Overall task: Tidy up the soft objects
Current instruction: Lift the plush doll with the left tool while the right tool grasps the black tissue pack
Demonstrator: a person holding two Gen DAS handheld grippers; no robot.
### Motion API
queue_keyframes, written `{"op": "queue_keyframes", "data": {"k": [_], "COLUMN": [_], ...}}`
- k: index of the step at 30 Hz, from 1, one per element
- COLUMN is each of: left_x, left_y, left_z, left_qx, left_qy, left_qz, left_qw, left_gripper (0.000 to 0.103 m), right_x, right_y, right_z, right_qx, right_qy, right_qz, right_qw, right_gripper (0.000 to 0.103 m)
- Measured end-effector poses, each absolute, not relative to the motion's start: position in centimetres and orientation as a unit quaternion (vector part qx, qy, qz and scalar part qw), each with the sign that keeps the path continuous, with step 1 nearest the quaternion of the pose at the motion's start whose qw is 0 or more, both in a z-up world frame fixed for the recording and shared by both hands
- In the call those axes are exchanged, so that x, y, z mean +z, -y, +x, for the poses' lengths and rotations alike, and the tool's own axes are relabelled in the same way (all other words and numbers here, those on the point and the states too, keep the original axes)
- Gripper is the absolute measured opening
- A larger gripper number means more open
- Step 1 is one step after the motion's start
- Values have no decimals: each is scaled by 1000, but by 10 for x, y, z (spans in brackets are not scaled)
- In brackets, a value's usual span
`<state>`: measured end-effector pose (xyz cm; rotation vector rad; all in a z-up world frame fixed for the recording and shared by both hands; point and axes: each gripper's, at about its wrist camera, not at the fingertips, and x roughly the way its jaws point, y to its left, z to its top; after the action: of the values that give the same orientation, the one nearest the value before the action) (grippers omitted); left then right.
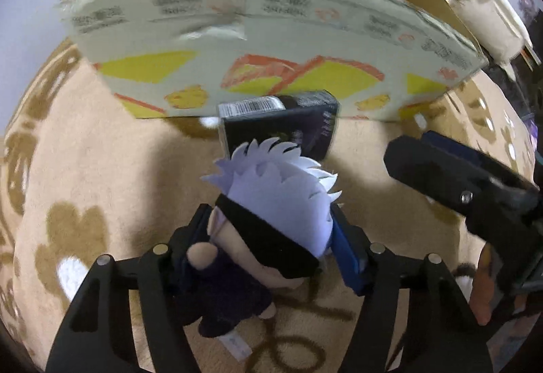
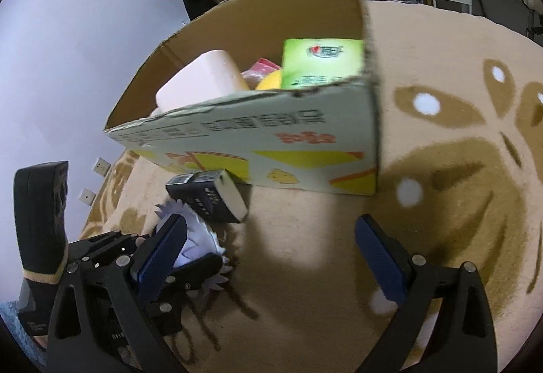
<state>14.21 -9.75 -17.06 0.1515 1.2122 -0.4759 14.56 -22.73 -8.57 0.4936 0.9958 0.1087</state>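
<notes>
Your left gripper (image 1: 271, 234) seems clamped on the plush doll (image 1: 271, 213) mid-rug (image 1: 101, 169); right gripper (image 2: 271, 257) gapes empty, so lift it into the cardboard box (image 2: 237, 33).

The print on the cardboard box (image 1: 271, 33), beyond the left gripper (image 1: 271, 237), is smeared by motion blur and cannot be read. The plush doll (image 1: 271, 210) between the left jaws hides the inner faces of both pads, so whether they press on it cannot be told; its lower body runs behind the gripper frame. The dark small box (image 1: 281, 125), just past the doll's hair, is partly covered by it, and its label is too blurred to read. In the right wrist view, the box wall conceals the lower parts of the items inside (image 2: 217, 77). The right gripper (image 2: 271, 257) frame is cut off at the bottom edge.
</notes>
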Motion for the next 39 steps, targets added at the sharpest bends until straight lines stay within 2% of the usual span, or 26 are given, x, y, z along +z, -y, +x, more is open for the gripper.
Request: {"op": "queue_keyframes", "data": {"k": [5, 12, 16, 33, 35, 37, 38, 39], "left_x": [-155, -122, -102, -64, -63, -63, -62, -62], "left_y": [78, 35, 29, -12, -18, -24, -27, -30], "left_z": [147, 154, 161, 161, 162, 163, 164, 163], "left_qx": [-167, -132, -120, -92, -88, -85, -85, -85], "left_qy": [-535, -497, -462, -400, -398, -397, -398, -398], "left_qz": [76, 39, 54, 52, 49, 37, 26, 18], "left_qw": [825, 856, 877, 910, 912, 913, 913, 913], "left_gripper": [61, 61, 61, 63, 63, 63, 63, 63], "right_x": [-81, -78, -79, -101, -102, -103, -102, -101], "right_y": [212, 200, 195, 170, 165, 160, 159, 157], "right_z": [150, 157, 162, 191, 195, 197, 195, 195], "right_qx": [47, 48, 44, -9, -23, -33, -33, -32], "right_qy": [-473, -471, -466, -492, -495, -501, -501, -504], "right_qz": [202, 219, 230, 240, 228, 209, 204, 198], "right_qw": [856, 853, 853, 837, 838, 839, 840, 840], "right_gripper": [103, 103, 103, 102, 97, 83, 66, 66]}}
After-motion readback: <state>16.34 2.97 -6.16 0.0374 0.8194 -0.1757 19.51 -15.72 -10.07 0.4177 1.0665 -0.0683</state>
